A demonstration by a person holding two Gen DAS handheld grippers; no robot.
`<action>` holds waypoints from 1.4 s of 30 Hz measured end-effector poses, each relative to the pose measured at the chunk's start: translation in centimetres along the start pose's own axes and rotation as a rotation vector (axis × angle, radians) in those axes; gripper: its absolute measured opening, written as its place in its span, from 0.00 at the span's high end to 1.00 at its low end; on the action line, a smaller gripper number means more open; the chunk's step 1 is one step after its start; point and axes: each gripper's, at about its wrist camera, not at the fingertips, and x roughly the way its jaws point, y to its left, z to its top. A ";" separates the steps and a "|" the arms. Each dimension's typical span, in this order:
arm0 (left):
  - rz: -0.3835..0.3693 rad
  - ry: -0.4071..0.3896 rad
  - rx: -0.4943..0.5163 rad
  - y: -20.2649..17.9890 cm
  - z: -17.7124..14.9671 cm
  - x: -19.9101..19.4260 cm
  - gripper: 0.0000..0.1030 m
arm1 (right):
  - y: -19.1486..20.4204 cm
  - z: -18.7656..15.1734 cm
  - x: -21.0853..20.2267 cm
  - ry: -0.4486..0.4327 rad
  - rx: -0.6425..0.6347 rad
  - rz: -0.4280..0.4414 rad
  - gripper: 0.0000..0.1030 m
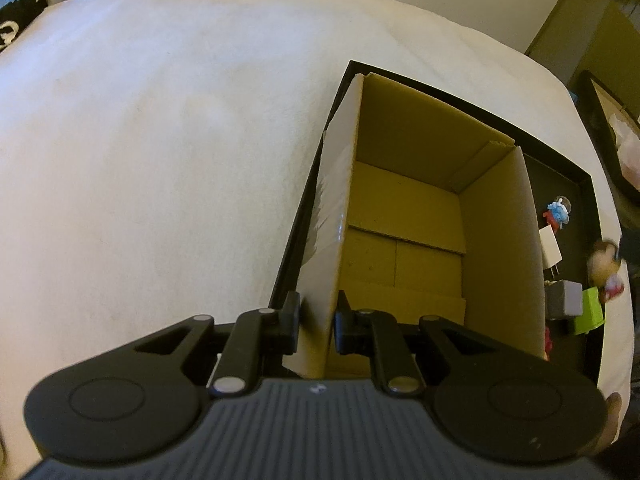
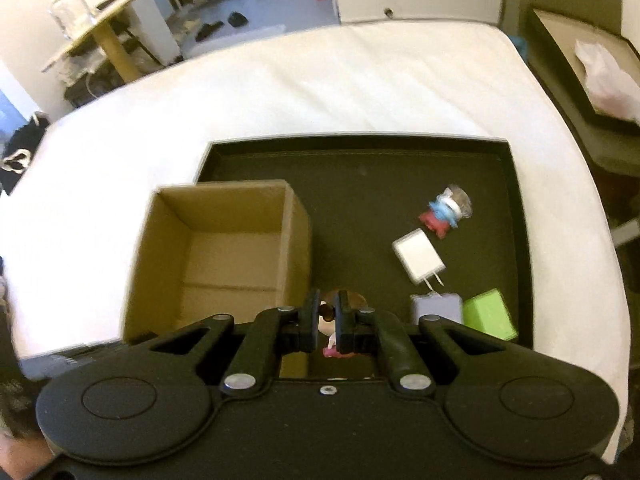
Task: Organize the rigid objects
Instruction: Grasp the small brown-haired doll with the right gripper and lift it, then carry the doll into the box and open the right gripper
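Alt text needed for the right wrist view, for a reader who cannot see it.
The right gripper is shut on a small figurine beside an empty cardboard box in a black tray on a white mattress. A white charger, grey block, green block and toy figure lie in the tray.

The left wrist camera sits behind the left tool (image 1: 316,320) and looks steeply down and forward, close over the near wall of the cardboard box (image 1: 404,216), into its interior. The right wrist camera sits behind the right tool (image 2: 328,320), tilted steeply down, from higher and farther back. Both views share the cardboard box (image 2: 224,256), the black tray (image 2: 360,176) beneath it, the small items (image 2: 418,257) on the tray, and the white bed (image 2: 320,88).
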 end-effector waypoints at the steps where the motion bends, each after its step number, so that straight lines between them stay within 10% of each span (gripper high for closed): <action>1: 0.001 -0.001 -0.004 0.2 0.1 0.1 0.85 | 0.6 0.3 -0.2 -0.012 -0.010 0.011 0.93; 26: -0.089 0.014 -0.024 0.4 0.8 2.2 0.85 | 9.1 2.7 5.0 0.009 -0.117 0.057 1.00; 42: -0.099 0.042 -0.020 1.0 0.7 2.8 0.85 | 5.0 1.1 3.9 0.029 -0.040 0.046 0.95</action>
